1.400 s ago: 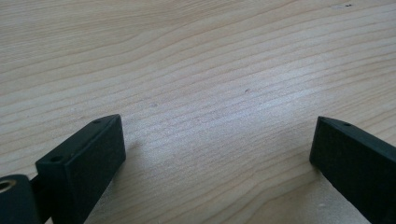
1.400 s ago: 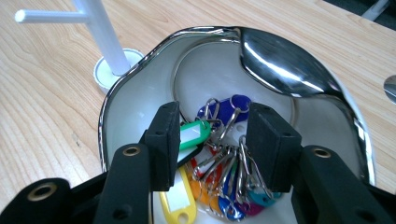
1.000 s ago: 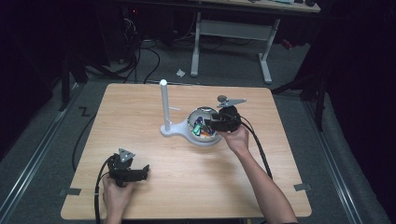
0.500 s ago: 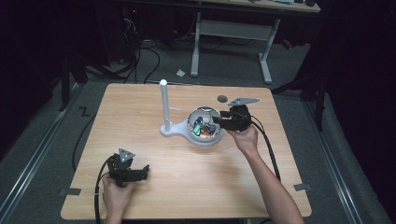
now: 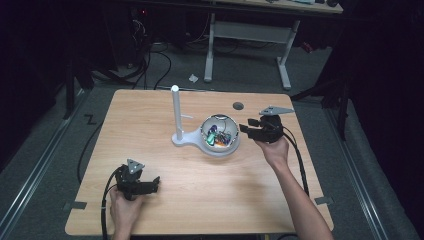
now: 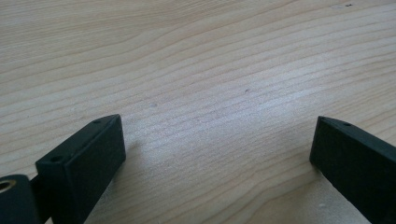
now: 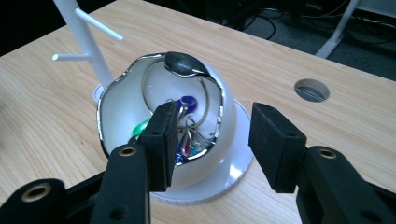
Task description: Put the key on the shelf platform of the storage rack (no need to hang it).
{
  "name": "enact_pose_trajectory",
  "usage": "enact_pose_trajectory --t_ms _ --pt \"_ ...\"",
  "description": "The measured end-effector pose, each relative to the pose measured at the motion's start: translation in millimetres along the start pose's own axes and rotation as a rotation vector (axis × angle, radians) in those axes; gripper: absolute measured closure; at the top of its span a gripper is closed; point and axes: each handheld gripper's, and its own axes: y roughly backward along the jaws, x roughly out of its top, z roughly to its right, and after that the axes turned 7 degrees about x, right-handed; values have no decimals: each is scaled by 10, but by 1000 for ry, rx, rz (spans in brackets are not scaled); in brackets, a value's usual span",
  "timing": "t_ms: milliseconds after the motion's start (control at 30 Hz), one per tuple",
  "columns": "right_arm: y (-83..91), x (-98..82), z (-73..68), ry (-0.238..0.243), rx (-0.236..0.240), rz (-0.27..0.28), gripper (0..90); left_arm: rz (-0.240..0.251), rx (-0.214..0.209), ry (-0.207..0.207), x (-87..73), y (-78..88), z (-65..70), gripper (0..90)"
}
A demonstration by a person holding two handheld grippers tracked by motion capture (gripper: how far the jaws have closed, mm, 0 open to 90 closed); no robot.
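Note:
A white bowl with a chrome rim sits mid-table on a white base that also carries a post with pegs. Inside the bowl lies a bunch of keys with coloured tags. My right gripper hovers just right of the bowl, pointing at it, open, nothing between its pads. My left gripper rests near the front left of the table, open over bare wood.
The wooden table has a round cable hole behind my right gripper. Each gripper trails a black cable off the front edge. A desk frame stands on the dark floor beyond the table.
My right gripper has drawn back to the right, away from the bowl's rim, and risen slightly. Its jaw gap looks the same. The left gripper has stayed put.

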Motion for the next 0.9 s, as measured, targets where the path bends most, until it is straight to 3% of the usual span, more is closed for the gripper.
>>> enact_pose_trajectory --t_ms 267,467,900 --pt "202 -63 84 -15 -17 32 514 0 0 1 0 0 0 37" --pt "354 -176 157 -53 -42 50 511 0 1 2 -1 0 1 36" --pt "623 -293 118 -48 -80 76 511 2 -5 -8 0 -2 -4 37"
